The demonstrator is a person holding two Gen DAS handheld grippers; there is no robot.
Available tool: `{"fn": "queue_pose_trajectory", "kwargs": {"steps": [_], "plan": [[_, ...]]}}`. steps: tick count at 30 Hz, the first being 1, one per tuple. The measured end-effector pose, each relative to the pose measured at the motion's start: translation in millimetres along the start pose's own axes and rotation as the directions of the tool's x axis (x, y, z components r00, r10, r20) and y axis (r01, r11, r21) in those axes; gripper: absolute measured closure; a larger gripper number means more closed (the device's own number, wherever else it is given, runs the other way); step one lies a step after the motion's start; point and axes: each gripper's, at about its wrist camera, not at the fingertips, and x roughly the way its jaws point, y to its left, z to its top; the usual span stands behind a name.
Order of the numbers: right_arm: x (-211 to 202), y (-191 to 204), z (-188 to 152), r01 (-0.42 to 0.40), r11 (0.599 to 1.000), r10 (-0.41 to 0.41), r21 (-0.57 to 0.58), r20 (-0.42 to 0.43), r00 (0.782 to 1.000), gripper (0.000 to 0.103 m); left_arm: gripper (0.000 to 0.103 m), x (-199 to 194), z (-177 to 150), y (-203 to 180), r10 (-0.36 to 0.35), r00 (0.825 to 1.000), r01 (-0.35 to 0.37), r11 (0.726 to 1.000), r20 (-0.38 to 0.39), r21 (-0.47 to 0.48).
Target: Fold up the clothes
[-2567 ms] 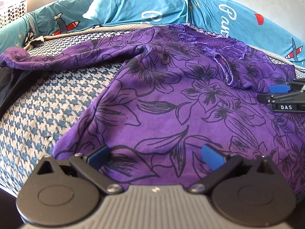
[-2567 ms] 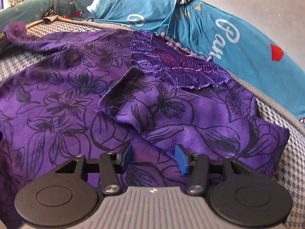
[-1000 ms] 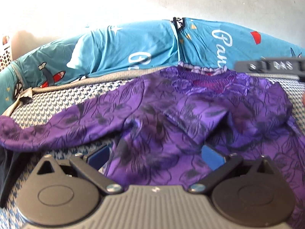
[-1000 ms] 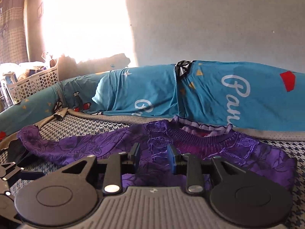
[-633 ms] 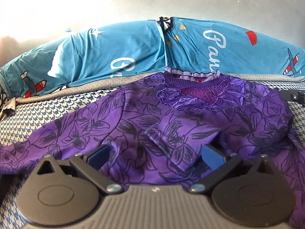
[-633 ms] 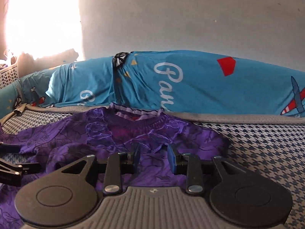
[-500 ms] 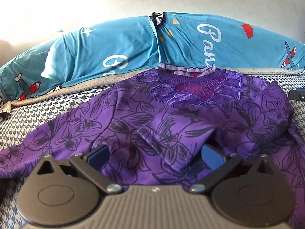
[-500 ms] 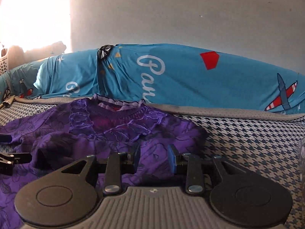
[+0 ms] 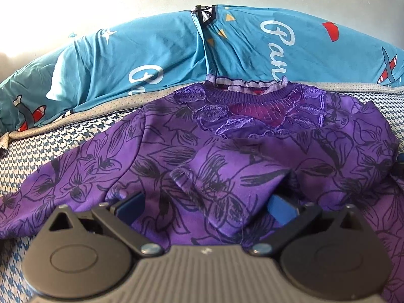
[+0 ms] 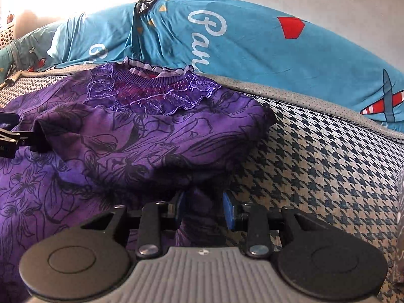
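A purple sweater [image 9: 227, 151] with black flower outlines lies on the houndstooth bed cover [image 9: 50, 146], collar toward the far side. Its right sleeve [image 9: 222, 181] is folded across the chest, cuff pointing at me. My left gripper [image 9: 205, 205] is open over the sweater's body, with the folded cuff lying between its blue pads. In the right wrist view the sweater [image 10: 141, 139] fills the left half. My right gripper [image 10: 203, 210] is open low at the sweater's right edge, with a dark fold of cloth between its pads.
A teal quilt [image 9: 164, 58] with white lettering and aeroplane prints is bunched along the far side against a pale wall. Bare houndstooth cover [image 10: 315, 166] lies right of the sweater. A white basket [image 10: 6, 34] stands at the far left.
Both grippers dropped lower and closer to the sweater. The right gripper moved right, to the sweater's right edge. The folded sleeve has not moved.
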Motion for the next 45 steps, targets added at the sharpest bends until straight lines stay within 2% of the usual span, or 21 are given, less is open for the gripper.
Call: {"fn": "queue_pose_trajectory", "kwargs": {"steps": [4, 7, 9, 11, 14, 19, 23, 26, 28, 30, 34, 38, 40, 45], "plan": [[16, -5, 5, 0.036, 0.994, -0.037, 0.106, 0.008, 0.999, 0.065, 0.000, 5, 3, -2, 0.014, 1.000, -0.014, 1.000, 0.002, 0.000], [21, -12, 7, 0.125, 0.977, -0.128, 0.171, 0.007, 0.992, 0.066, 0.000, 10, 6, -1, 0.037, 0.999, -0.037, 0.999, -0.006, -0.012], [17, -21, 5, 0.158, 0.962, -0.161, 0.221, -0.005, 0.987, 0.065, 0.000, 14, 7, 5, 0.052, 0.998, -0.053, 0.998, -0.024, -0.040], [14, -32, 1, 0.199, 0.941, -0.201, 0.273, -0.021, 0.979, 0.061, 0.000, 17, 9, 10, 0.060, 0.997, -0.063, 0.996, -0.042, -0.067], [13, -44, -8, 0.209, 0.922, -0.202, 0.326, -0.056, 0.978, 0.057, 0.000, 20, 11, 16, 0.067, 0.996, -0.072, 0.993, -0.057, -0.093], [11, -45, -12, 0.257, 0.918, -0.234, 0.303, -0.109, 0.966, 0.056, 0.000, 19, 11, 16, 0.176, 0.984, -0.178, 0.983, -0.041, -0.051], [8, -46, -15, 0.280, 0.927, -0.253, 0.249, -0.138, 0.958, 0.053, 0.000, 19, 11, 29, 0.201, 0.978, -0.207, 0.972, -0.064, -0.110], [-2, -45, -14, 0.297, 0.933, -0.272, 0.205, -0.141, 0.952, 0.053, 0.000, 17, 12, 37, 0.272, 0.961, -0.276, 0.952, -0.048, -0.129], [-7, -48, -13, 0.352, 0.917, -0.330, 0.190, -0.139, 0.934, 0.053, 0.000, 15, 14, 44, 0.304, 0.952, -0.306, 0.939, -0.041, -0.154], [-11, -51, -12, 0.401, 0.899, -0.381, 0.179, -0.135, 0.915, 0.053, 0.000, 12, 16, 51, 0.301, 0.952, -0.305, 0.932, -0.048, -0.195], [-23, -59, -5, 0.299, 0.907, -0.299, 0.296, -0.046, 0.953, 0.053, 0.000, 6, 17, 52, 0.274, 0.961, -0.273, 0.936, -0.027, -0.222], [-24, -46, 9, 0.244, 0.923, -0.275, 0.299, 0.065, 0.959, 0.053, 0.000, 2, 16, 36, 0.179, 0.984, -0.175, 0.968, 0.005, -0.182], [-19, -37, 19, 0.211, 0.936, -0.249, 0.281, 0.108, 0.962, 0.053, 0.000, 1, 14, 27, 0.144, 0.989, -0.140, 0.978, 0.015, -0.152], [5, -17, 32, 0.162, 0.962, -0.196, 0.221, 0.138, 0.971, 0.053, 0.000, 2, 8, 6, 0.083, 0.996, -0.081, 0.994, 0.031, -0.072]]}}
